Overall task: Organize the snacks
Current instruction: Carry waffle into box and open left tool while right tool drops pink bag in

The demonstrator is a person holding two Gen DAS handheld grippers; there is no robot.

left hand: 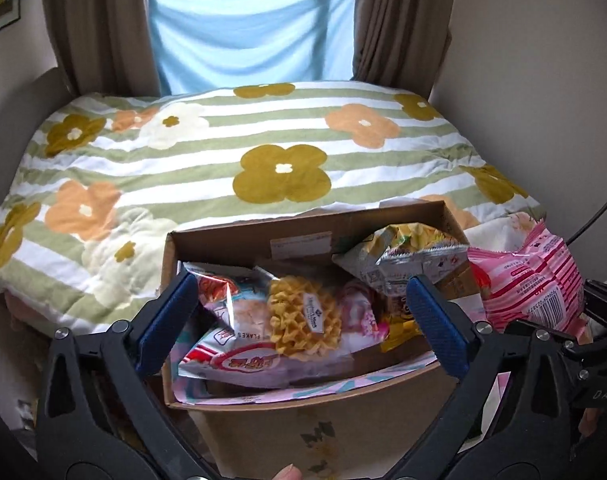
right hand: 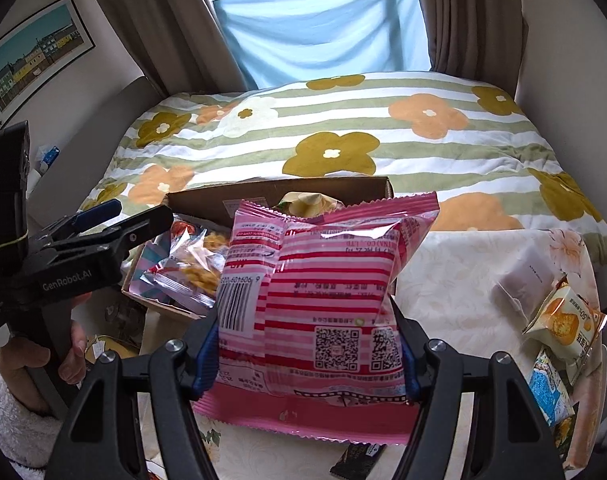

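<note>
- We see the pink striped snack bag (right hand: 319,304): glossy plastic film, catching glare.
- The cardboard box (left hand: 303,412) looks matt brown, its paper label flat and dull.
- The noodle pack (left hand: 303,316) inside sits in clear, shiny wrap.
- The right gripper (right hand: 305,354) shows matt black plastic with textured blue pads (right hand: 207,352).
- The floral quilt (left hand: 263,160) reads soft, matt cloth.

A pink-and-white striped snack bag (right hand: 319,304), barcode and QR codes facing up, is pinched at its sides. At its ten o'clock, an open cardboard box (left hand: 239,240) holds noodle and wafer packets (left hand: 303,312) in a jumble.
</note>
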